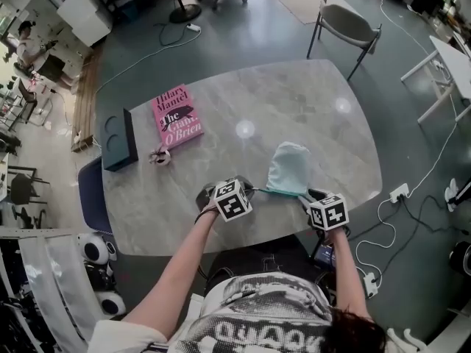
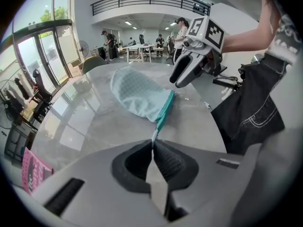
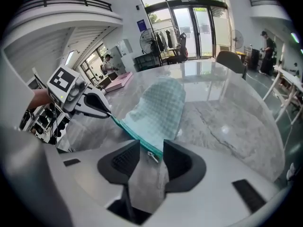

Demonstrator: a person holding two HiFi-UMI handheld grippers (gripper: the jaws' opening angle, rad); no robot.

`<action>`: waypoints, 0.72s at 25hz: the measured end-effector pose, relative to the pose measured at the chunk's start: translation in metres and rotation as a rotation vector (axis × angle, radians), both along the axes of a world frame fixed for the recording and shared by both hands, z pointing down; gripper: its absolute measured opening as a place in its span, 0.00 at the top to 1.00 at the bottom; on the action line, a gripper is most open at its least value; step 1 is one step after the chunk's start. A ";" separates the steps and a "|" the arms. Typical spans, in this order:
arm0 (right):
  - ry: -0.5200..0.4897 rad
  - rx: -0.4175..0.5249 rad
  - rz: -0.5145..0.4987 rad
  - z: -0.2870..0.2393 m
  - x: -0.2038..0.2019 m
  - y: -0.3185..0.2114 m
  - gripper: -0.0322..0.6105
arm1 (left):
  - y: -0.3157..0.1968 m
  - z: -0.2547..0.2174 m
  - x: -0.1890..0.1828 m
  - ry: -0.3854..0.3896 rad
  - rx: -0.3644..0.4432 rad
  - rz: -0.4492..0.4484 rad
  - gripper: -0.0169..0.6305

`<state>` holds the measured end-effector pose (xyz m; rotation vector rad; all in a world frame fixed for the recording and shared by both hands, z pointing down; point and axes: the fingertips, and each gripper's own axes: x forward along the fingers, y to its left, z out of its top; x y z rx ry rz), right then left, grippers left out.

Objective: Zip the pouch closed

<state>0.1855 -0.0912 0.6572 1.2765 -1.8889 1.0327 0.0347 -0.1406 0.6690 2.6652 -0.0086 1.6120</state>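
Pale mint, with a woven check, the pouch [image 1: 287, 169] lies flat on the grey marble tabletop [image 1: 294, 101] near its front edge, between the two grippers. Its darker teal zip edge [image 2: 164, 111] runs along the side nearest the person.

The left gripper [image 1: 254, 190] points steeply down at the left end of that edge. In the left gripper view its jaws are pressed together on the thin tab at the end of the zip, and the zip edge runs taut from the tab to the pouch body.

The right gripper [image 1: 305, 195] sits at the other end of the zip edge. In the right gripper view its jaws stand wide apart. The small metal zip pull [image 3: 152, 156] lies in the gap between them, and neither pad presses on it. The teal edge stretches from there across to the left gripper's tips.

Further back on the left of the tabletop lie a pink book [image 1: 176, 116] and a dark box [image 1: 118, 140], well apart from the pouch. A chair [image 1: 346, 24] stands on the floor beyond the far edge.
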 end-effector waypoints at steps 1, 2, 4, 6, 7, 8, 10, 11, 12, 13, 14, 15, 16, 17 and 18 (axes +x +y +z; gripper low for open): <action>0.000 0.005 -0.008 -0.001 -0.002 -0.002 0.70 | 0.001 0.000 0.001 0.009 0.001 -0.006 0.95; -0.001 0.013 -0.016 -0.002 -0.004 -0.003 0.70 | 0.001 0.000 0.002 0.020 -0.001 -0.015 0.95; -0.009 0.031 -0.029 -0.005 -0.008 -0.007 0.70 | 0.003 -0.002 0.006 0.051 -0.023 -0.045 0.92; -0.025 0.050 -0.043 -0.010 -0.012 -0.011 0.70 | 0.007 -0.004 0.008 0.084 -0.059 -0.085 0.71; -0.033 0.059 -0.051 -0.012 -0.014 -0.012 0.70 | 0.008 -0.006 0.009 0.097 -0.071 -0.107 0.69; -0.042 0.068 -0.060 -0.015 -0.016 -0.014 0.70 | 0.009 -0.008 0.009 0.108 -0.076 -0.131 0.69; -0.057 0.087 -0.080 -0.019 -0.017 -0.017 0.70 | 0.010 -0.012 0.010 0.132 -0.074 -0.190 0.71; -0.065 0.099 -0.091 -0.021 -0.018 -0.019 0.70 | 0.009 -0.014 0.011 0.148 -0.071 -0.227 0.71; -0.074 0.112 -0.103 -0.024 -0.018 -0.022 0.71 | 0.009 -0.018 0.011 0.167 -0.068 -0.269 0.72; -0.085 0.126 -0.114 -0.027 -0.019 -0.024 0.71 | 0.008 -0.022 0.011 0.187 -0.064 -0.315 0.72; -0.096 0.140 -0.125 -0.031 -0.020 -0.027 0.71 | 0.007 -0.026 0.009 0.208 -0.059 -0.366 0.72; -0.109 0.153 -0.135 -0.035 -0.021 -0.030 0.71 | 0.006 -0.031 0.008 0.231 -0.051 -0.420 0.73; -0.121 0.165 -0.144 -0.038 -0.022 -0.032 0.71 | 0.004 -0.037 0.005 0.257 -0.043 -0.477 0.74; -0.132 0.177 -0.153 -0.042 -0.023 -0.033 0.72 | 0.003 -0.043 0.003 0.288 -0.036 -0.538 0.74; -0.140 0.187 -0.165 -0.045 -0.024 -0.035 0.72 | 0.002 -0.049 0.001 0.321 -0.030 -0.600 0.74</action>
